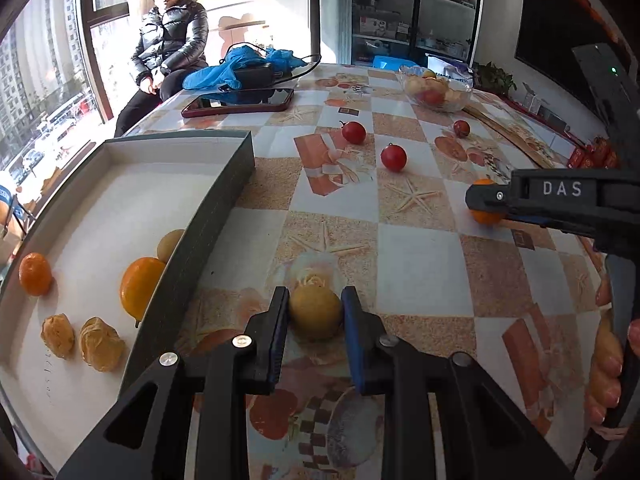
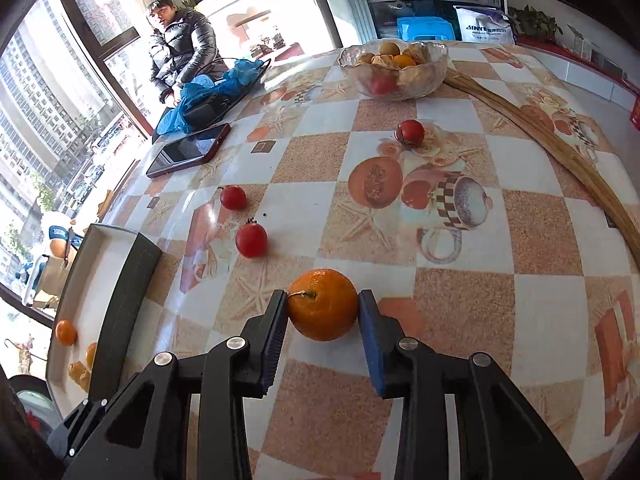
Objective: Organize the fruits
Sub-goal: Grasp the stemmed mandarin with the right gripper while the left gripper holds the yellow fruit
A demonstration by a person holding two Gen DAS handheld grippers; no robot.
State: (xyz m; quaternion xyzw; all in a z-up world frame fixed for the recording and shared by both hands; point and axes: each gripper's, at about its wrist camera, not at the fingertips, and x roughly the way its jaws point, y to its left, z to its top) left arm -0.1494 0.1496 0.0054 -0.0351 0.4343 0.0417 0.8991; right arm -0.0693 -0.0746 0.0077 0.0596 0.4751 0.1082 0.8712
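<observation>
Left wrist view: left tool (image 1: 315, 312) pinching a small round yellow-brown fruit (image 1: 316, 314), both pads on its sides, fruit low over the checkered fruit-print counter (image 1: 420, 264). Shallow grey-walled white-floored box (image 1: 192, 248) at 9 o'clock of the fruit, holding two orange citrus (image 1: 140, 286), one pale yellow fruit half hidden by the wall and two wrinkled tan fruits (image 1: 100, 344). Three small red round fruits (image 1: 393, 157) lie loose at 12–1 o'clock. Clear glass bowl (image 1: 438, 90) of mixed fruit far at 1 o'clock. Right tool (image 1: 486, 204) comes in at 3 o'clock, around a small orange. Right wrist view: right tool (image 2: 323, 312) pinching the round orange citrus with a short stem (image 2: 323, 309), left pad touching, right pad at its skin; citrus sits on the counter. No earlier frame, so no motion call. Box (image 2: 124, 292) at 9 o'clock, glass bowl (image 2: 394, 68) at 12 o'clock, dark phone in red case (image 2: 188, 150) at 10 o'clock.
</observation>
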